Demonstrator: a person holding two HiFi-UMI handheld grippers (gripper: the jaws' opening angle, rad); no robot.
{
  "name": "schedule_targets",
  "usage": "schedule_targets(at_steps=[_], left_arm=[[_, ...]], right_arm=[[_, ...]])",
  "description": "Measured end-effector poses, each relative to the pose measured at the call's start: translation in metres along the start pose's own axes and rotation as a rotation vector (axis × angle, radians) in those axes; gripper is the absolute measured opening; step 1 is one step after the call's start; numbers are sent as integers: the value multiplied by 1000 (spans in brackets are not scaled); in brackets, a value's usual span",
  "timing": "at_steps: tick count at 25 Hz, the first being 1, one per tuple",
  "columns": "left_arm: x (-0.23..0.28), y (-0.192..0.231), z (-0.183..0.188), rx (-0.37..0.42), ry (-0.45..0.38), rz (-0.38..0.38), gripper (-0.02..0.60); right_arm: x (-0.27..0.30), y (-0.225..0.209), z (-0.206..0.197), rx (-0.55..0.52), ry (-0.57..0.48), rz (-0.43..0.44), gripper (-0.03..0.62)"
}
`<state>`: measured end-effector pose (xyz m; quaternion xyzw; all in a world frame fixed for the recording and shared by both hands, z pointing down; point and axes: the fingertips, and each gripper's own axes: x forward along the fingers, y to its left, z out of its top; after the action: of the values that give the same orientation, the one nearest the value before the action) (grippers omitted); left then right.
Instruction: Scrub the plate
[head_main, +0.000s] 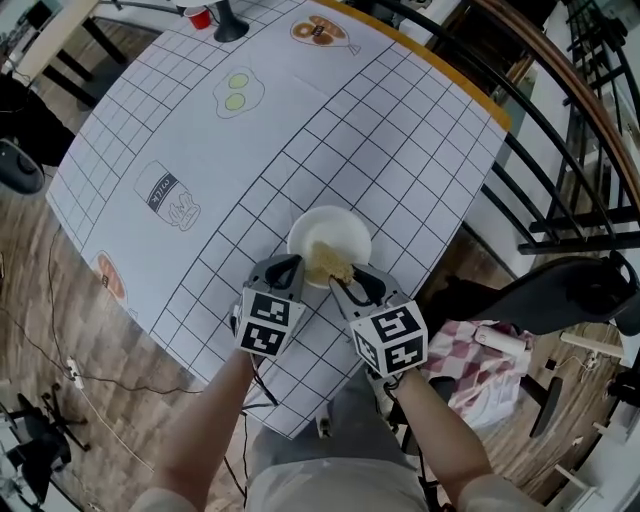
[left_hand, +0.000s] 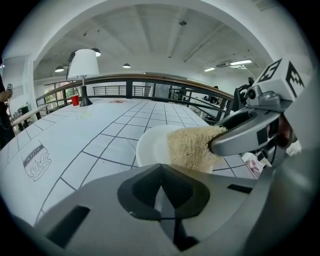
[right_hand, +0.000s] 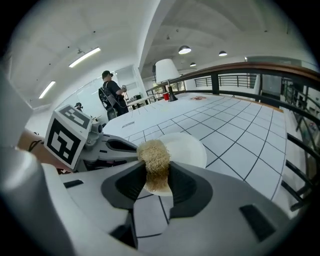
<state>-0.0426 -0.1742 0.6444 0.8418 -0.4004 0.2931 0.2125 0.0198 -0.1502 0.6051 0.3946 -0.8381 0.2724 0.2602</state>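
the right gripper (right_hand: 156, 187) has its jaws pinched tight on a tan scrubber (right_hand: 155, 162), which stands up out of them and reaches forward over the near edge of the white plate (right_hand: 192, 150). the plate sits on the near right part of the gridded table (head_main: 300, 130), straight ahead of those jaws, so from where i stand the scrubbing falls to the right hand, pushing away across the dish. the left gripper (left_hand: 161, 192) has its jaws drawn together with nothing showing between them, tips just beside the plate's near left rim. whether it touches the rim i can't tell; it looks placed to steady it
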Motion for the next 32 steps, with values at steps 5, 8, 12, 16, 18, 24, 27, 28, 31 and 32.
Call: schedule_targets(at_steps=[5,8,12,16,18,24,27,28,31,32], left_arm=[[-2,-1,-3,-12,19,-15,14],[-3,-2,-2,-26,15,-25,15],[-3,-2,-1,-23,18,-25,14],[-3,-4,0,-23,27,-50,15],[-3,-7,0,-33,39,-69,15],[-3,-10,-5,-40,57,-69,15],[-3,-9,-2,-37,45,-69,15],[-2,-8,-1,-34,44,-69,14],[-1,-4,3,-28,40,-65,15],[-1,-3,4,-23,37,-64,14]], right_arm=[[-2,-11,-2,-38,35,14,135],[-10,-32,0,-33,30,-36,135],[-23,-71,8,-6,0,-128,135],[-30,-87,16,-5,-22,-142,136],[-36,-77,27,-31,-62,-116,135],[-38,-2,25,-95,-76,116,135],[-27,18,-3,-124,11,134,135],[-24,19,-11,-122,32,129,135],[-17,16,-23,-75,46,123,135],[-16,15,-23,-60,41,125,133]])
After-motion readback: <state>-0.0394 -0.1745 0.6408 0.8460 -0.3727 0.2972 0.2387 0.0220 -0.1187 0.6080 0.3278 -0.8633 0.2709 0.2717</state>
